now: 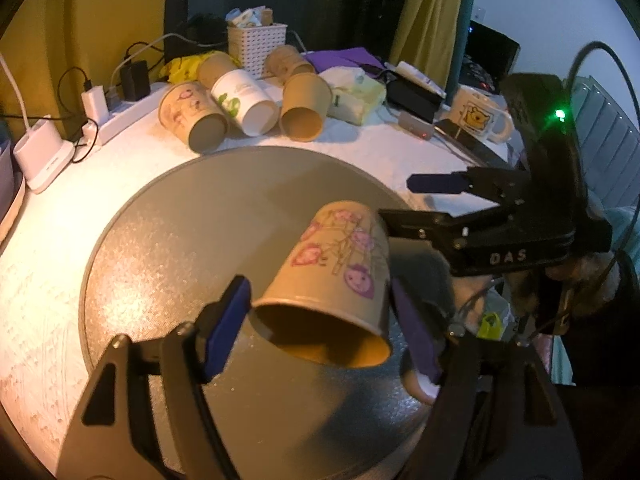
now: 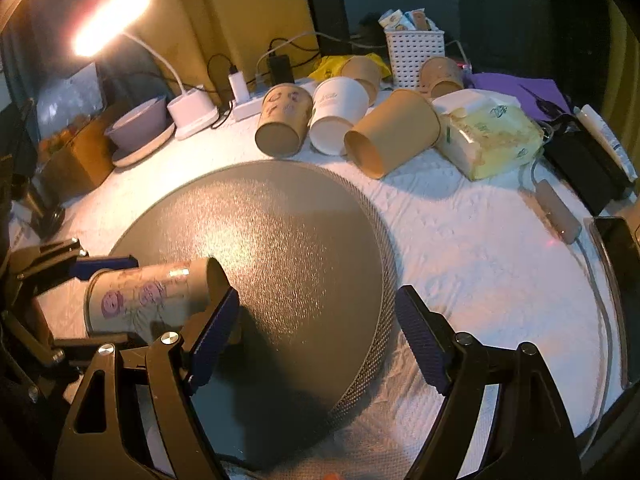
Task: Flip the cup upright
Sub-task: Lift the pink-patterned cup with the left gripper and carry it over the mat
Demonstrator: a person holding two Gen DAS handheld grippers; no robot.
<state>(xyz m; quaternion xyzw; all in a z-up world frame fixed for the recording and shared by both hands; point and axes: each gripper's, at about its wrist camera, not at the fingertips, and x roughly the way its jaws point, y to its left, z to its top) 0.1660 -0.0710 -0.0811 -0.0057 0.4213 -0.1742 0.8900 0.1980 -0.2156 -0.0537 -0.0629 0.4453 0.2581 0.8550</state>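
Note:
A tan paper cup [image 1: 340, 272] with pink flower drawings is held tilted above the round grey mat [image 1: 192, 248], its open mouth toward the left wrist camera. My left gripper [image 1: 324, 332] is shut on the cup near its rim, one blue pad on each side. In the right wrist view the same cup [image 2: 148, 296] lies sideways at the left between the left gripper's pads. My right gripper [image 2: 316, 336] is open and empty over the mat [image 2: 288, 248]; in the left wrist view it [image 1: 400, 200] sits just right of the cup's base.
Several paper cups [image 2: 328, 120] lie on their sides behind the mat. A white basket [image 2: 412, 52], a tissue pack [image 2: 488, 140], a lit desk lamp [image 2: 108, 20], a power strip [image 1: 120, 112] and a Pooh mug [image 1: 480, 116] crowd the table's back and right.

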